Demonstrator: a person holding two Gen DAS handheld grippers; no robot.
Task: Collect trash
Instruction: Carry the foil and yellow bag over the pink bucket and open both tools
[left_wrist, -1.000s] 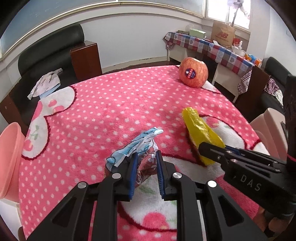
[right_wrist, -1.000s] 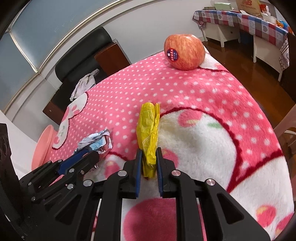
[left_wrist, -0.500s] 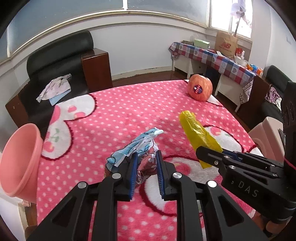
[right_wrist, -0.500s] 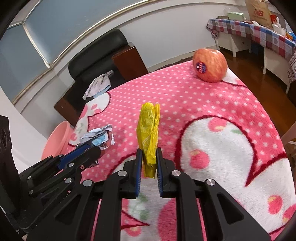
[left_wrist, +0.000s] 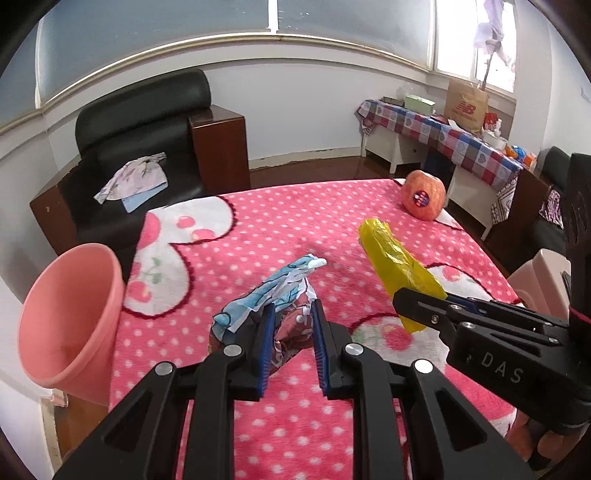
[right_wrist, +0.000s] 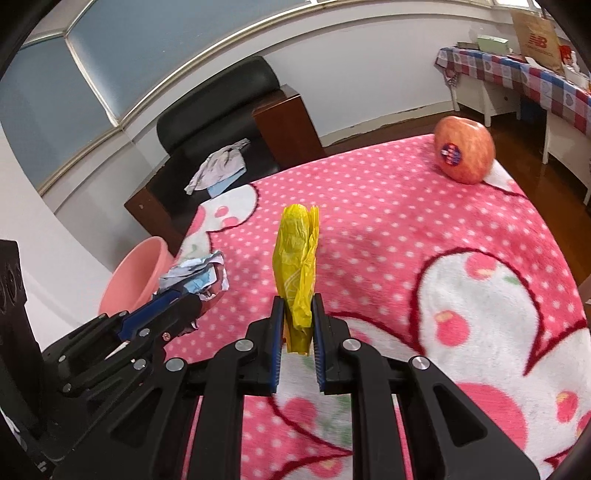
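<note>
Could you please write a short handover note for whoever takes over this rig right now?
Left gripper: shut on the crumpled wrapper, held above the pink polka-dot blanket.
Right gripper: shut on the yellow plastic bag, also clear of the blanket.
Pink bin: beside the blanket's left edge, mouth open, nothing visible inside.
Apple: sits at the far corner, untouched.
Done: both pieces of trash picked up.
Left: carry both to the bin and release them, probably the wrapper first since it is nearer.
</note>
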